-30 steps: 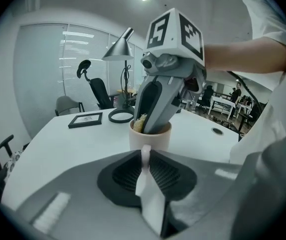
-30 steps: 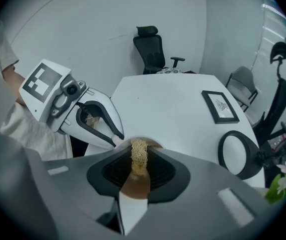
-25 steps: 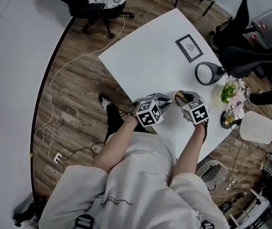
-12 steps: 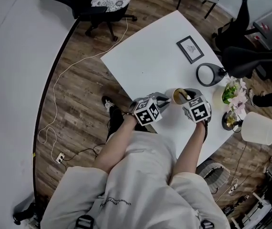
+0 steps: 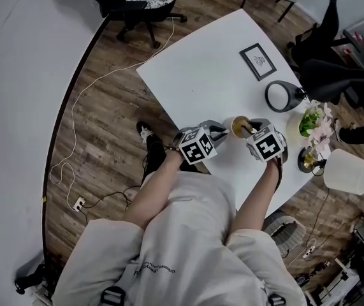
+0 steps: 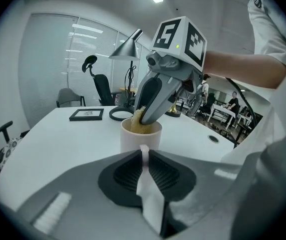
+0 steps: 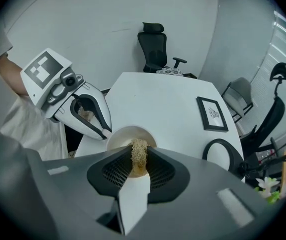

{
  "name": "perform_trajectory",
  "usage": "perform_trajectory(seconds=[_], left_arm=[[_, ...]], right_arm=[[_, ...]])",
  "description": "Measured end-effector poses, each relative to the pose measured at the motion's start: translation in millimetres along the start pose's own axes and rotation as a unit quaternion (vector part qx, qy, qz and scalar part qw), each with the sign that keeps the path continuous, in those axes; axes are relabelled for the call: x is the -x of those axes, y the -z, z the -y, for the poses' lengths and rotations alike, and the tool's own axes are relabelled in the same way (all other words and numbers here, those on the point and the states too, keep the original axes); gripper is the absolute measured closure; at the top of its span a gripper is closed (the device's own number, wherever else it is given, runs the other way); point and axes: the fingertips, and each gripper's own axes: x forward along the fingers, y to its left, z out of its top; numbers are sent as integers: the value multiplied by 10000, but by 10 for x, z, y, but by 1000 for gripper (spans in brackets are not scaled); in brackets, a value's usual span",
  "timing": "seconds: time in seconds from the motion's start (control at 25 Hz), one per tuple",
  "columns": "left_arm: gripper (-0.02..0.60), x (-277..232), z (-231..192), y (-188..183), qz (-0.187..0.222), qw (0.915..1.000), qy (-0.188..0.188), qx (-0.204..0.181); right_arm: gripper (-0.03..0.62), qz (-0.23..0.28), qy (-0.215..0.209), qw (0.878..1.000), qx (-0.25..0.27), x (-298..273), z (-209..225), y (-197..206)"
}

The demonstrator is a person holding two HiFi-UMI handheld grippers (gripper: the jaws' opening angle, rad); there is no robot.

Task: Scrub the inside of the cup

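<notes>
On the tabletop (image 5: pixel 201 75), in the head view, the cup (image 5: pixel 238 127) stands at 3 o'clock of centre. In the left gripper view, the left gripper (image 6: pixel 144 153) pinches its handle. In the right gripper view, the right gripper (image 7: pixel 139 160) clamps a scrubber (image 7: pixel 139 149), which dips into the cup.

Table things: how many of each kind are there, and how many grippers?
Cup: 1
Scrub pad: 1
Picture frame: 1
Lamp: 1
Flower bunch: 1
Grippers: 2, left gripper and right gripper
Total: 7
</notes>
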Motion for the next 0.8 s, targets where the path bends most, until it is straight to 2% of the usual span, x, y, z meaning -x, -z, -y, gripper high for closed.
perform_trajectory(seconds=[0.24,0.4,0.64,0.8], left_arm=[[542,-4,6,0,-10,10000,14,-35],[542,-31,63,8,-33,9999,141,-54],[541,-29,145,57,-34,9994,351,44],[541,-17,129,30,55,9993,343,149]], right_arm=[[490,-176,-380,9991,-26,-55,-117,70],[490,113,-703,9972,-240,-154,-211,3],[490,573,-527,9952,-598,-213,-133,-89],[488,795,-125,9965,-226,-180,-82,-144]])
